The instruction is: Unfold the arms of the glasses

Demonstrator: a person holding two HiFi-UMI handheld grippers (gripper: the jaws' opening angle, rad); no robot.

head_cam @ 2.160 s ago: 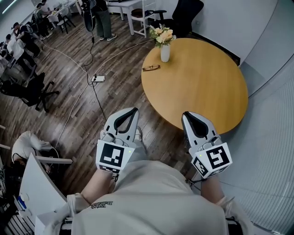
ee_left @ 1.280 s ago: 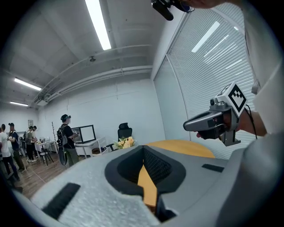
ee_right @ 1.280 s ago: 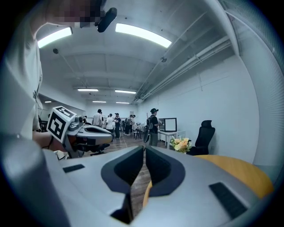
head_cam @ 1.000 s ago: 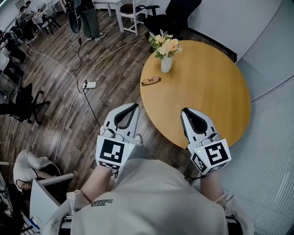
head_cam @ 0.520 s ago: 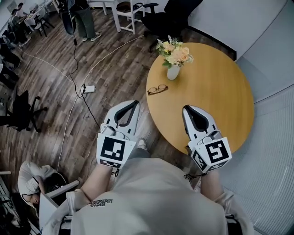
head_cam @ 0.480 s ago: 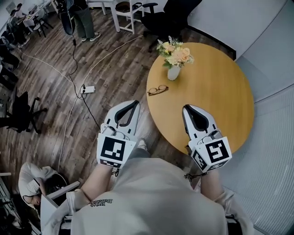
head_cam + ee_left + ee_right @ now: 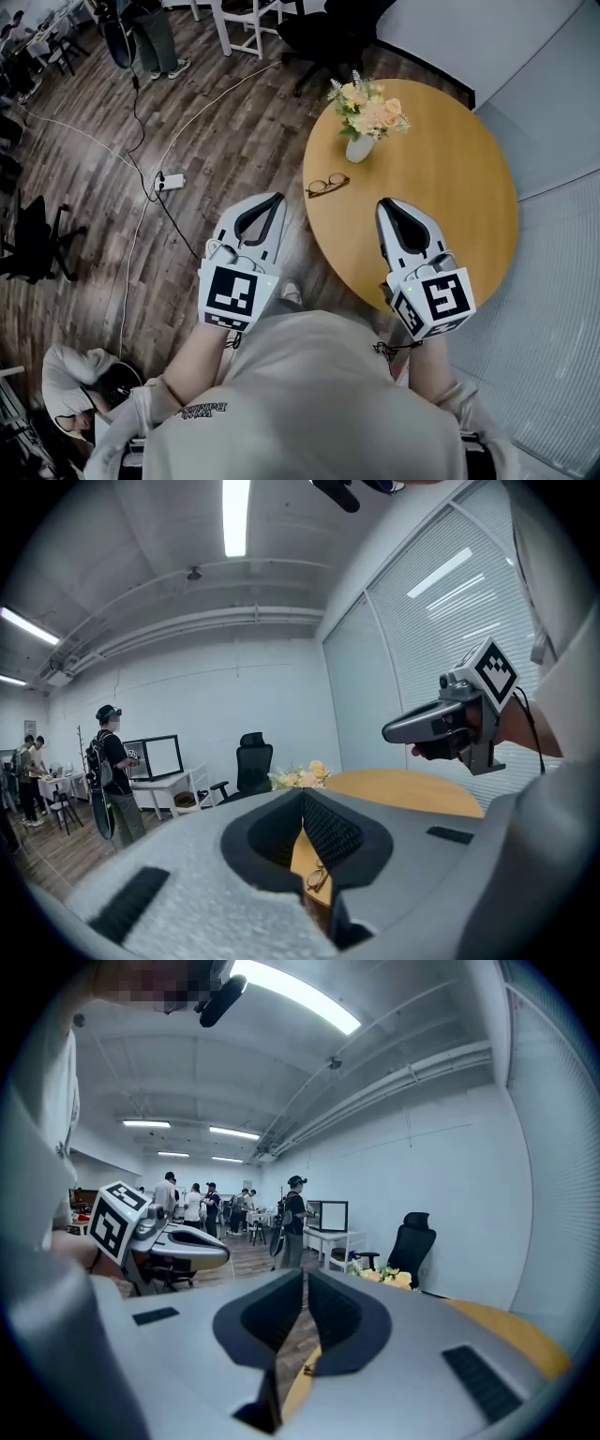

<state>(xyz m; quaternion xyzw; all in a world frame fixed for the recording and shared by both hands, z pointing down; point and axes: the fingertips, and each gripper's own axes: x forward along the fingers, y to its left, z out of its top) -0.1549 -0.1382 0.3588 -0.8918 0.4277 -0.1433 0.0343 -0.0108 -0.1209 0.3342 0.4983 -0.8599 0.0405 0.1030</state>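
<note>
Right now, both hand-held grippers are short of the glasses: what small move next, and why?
Probably carry the left hand-held gripper toward the glasses, opening its jaws on the way. The glasses lie untouched near the table edge by the vase. The left and the right hand-held gripper are both shut and empty.

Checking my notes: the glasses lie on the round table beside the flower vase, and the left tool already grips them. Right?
No. The left tool grips nothing; the head view shows it short of the glasses, which lie on the round table beside the flower vase.
</note>
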